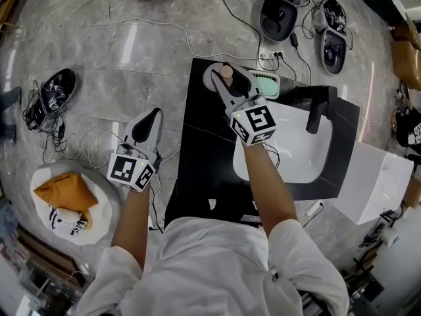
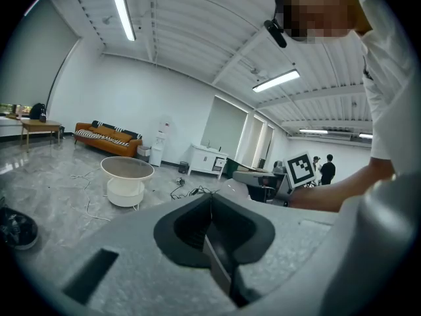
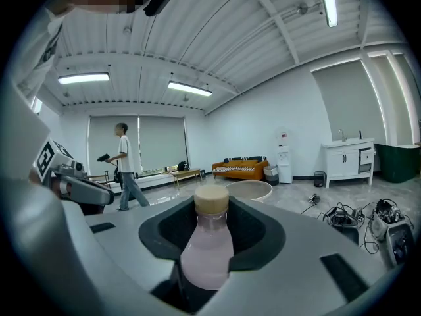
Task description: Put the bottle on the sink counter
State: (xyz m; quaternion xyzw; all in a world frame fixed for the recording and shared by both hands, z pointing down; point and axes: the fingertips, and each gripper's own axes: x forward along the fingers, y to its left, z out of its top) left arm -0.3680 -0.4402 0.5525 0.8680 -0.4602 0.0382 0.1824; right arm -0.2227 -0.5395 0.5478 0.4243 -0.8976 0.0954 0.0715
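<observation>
A grey marble floor strewn with cables is surrounding the black sink surface, which is carrying a white basin and a black tap. The basin is looking empty. The right claw is grasping the bottle at its body. The bottle is pale pink with a beige cap, and its long axis is standing upright between the jaws in the right gripper view. It is hanging over the far left corner of the surface, just beside a pale green item, so the landing spot is lying straight below. Whether its base is already touching is not showing. The left claw is staying clenched on nothing, hovering off the surface over the floor, well apart from the bottle. A round white tub on the floor is holding an orange cloth.
</observation>
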